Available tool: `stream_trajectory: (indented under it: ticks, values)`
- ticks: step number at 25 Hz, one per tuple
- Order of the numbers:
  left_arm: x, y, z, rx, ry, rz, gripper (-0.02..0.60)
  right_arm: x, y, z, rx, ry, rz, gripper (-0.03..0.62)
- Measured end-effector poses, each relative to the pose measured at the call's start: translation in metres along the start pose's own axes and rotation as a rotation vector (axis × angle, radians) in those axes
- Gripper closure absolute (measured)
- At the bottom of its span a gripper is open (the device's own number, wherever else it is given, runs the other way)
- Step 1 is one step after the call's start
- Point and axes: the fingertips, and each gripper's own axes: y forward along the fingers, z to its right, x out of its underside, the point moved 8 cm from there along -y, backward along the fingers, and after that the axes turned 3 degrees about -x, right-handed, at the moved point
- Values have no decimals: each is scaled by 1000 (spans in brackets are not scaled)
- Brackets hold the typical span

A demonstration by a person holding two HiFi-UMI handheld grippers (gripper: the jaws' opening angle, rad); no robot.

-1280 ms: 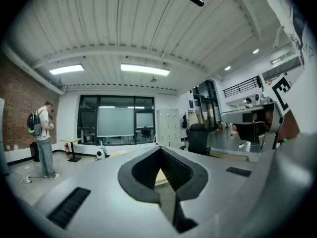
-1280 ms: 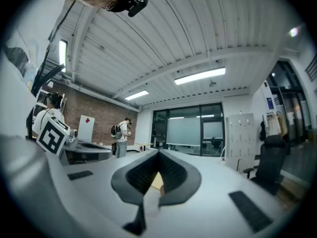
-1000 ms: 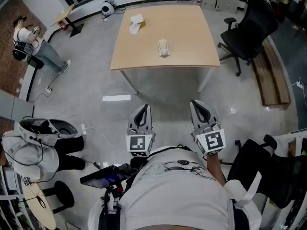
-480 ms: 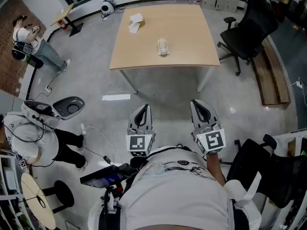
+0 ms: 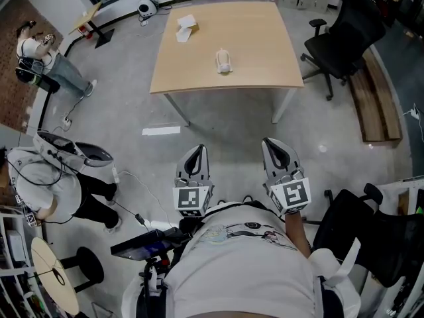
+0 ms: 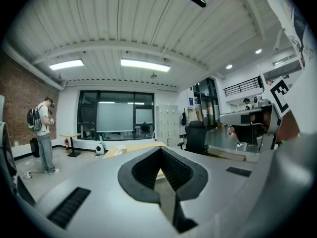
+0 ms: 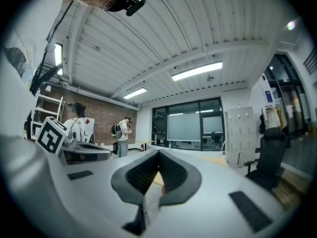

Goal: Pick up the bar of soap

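Observation:
A small pale oblong bar of soap (image 5: 224, 61) lies near the middle of a light wooden table (image 5: 265, 52), far ahead of me across the floor. A white box or folded paper (image 5: 185, 28) sits near the table's far left corner. My left gripper (image 5: 197, 150) and right gripper (image 5: 272, 145) are held close to my body, side by side, pointing toward the table. Both are shut with nothing between their jaws, as the left gripper view (image 6: 159, 150) and the right gripper view (image 7: 158, 153) also show. Only the table's edge shows past the jaws there.
A black office chair (image 5: 343, 37) stands right of the table, with a wooden bench (image 5: 372, 106) beyond it. A person in white (image 5: 48, 179) bends over at my left; another person (image 5: 48, 63) stands farther off. A white strip (image 5: 161, 131) lies on the grey floor.
The person in white at the left has shifted and bent over. The table sits slightly higher in the head view. Both grippers stay where they were.

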Motion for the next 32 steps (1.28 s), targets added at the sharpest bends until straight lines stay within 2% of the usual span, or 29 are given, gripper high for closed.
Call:
stream_trajectory:
  ticks: [14,20,26,32]
  values:
    - [9,5,33,3,-11,-41,580,12,-15,22,-28,24,-42,589]
    - [24,11,46,9,-8,-77,580,22,-19,47,-9,37,-58,589]
    - [22,27,43,10,2,-90,580,27,-3,62,-7,66,-65,589]
    - [25,59,18,16,0,-83,580,30,41,65,-19,67,-61,589]
